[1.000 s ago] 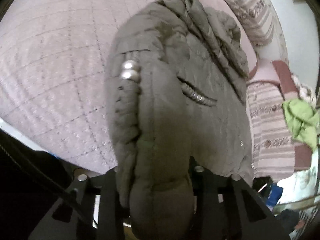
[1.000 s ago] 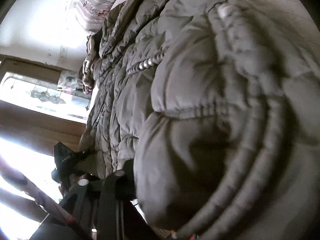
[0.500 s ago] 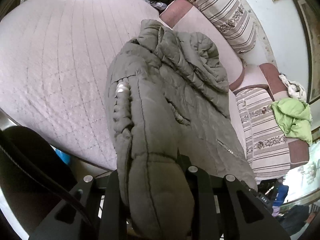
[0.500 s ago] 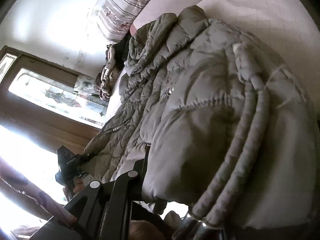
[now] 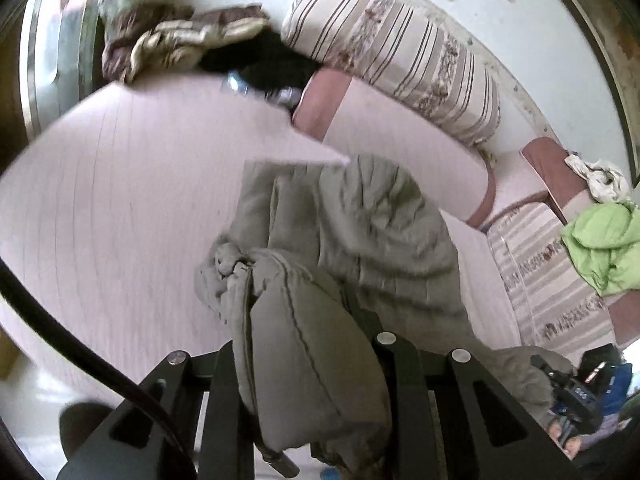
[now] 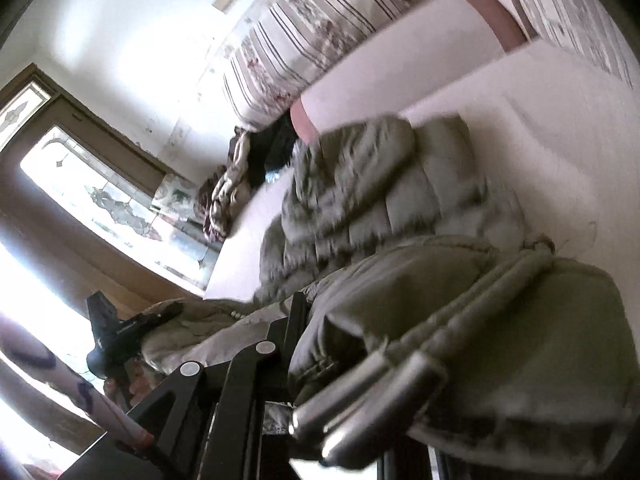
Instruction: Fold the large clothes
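Observation:
An olive quilted puffer jacket (image 5: 372,232) lies on a pale pink quilted bed (image 5: 120,184). My left gripper (image 5: 304,344) is shut on a thick hem corner of the jacket, which bulges out between the black fingers (image 5: 394,364). The jacket also fills the right wrist view (image 6: 380,196). My right gripper (image 6: 400,360) is shut on another padded corner with drawcords and metal cord ends (image 6: 360,412). Only its left finger (image 6: 260,360) shows; the jacket hides the other. The far part of the jacket rests on the bed while both held corners are lifted.
Striped bolster cushions (image 5: 400,52) line the wall behind the bed. A crumpled blanket (image 5: 172,40) and dark items lie at the far corner. A lime green garment (image 5: 604,248) sits on a striped seat at right. A bright window (image 6: 100,200) is at left.
Both grippers have pulled up and back with the jacket corners. The jacket now looks smaller and farther, more bed and wall show, and the image is motion-blurred.

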